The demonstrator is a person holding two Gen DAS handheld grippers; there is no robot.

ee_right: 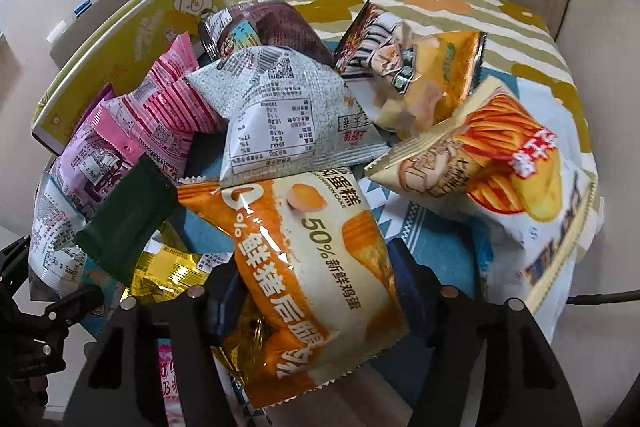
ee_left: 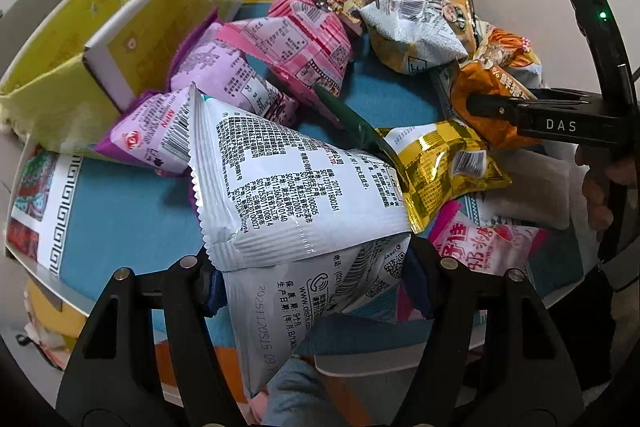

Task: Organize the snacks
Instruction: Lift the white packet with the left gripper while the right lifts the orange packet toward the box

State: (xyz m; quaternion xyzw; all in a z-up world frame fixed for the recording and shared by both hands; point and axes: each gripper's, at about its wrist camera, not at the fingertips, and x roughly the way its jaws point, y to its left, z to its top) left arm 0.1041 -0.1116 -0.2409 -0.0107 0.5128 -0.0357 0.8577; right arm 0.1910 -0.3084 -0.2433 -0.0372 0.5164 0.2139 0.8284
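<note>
Both tools are clamped and loaded: the left tool (ee_left: 312, 279) pinches a white snack bag (ee_left: 288, 187), the right tool (ee_right: 316, 291) an orange cake packet (ee_right: 316, 259), both over the heap, likely bound for the yellow box (ee_left: 120, 39).

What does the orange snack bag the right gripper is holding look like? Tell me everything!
The orange snack bag is a shiny, puffy plastic packet, orange with a cream middle, big Chinese writing, "50%" and a little cake picture. Its ends are zigzag-cut seals. The right gripper pinches it between its fingers, front face up and tilted. A grey-white packet overlaps its far end, and a gold packet lies beside it, partly underneath. From the left wrist view it shows as an orange bag behind the gripper's black finger.
</note>
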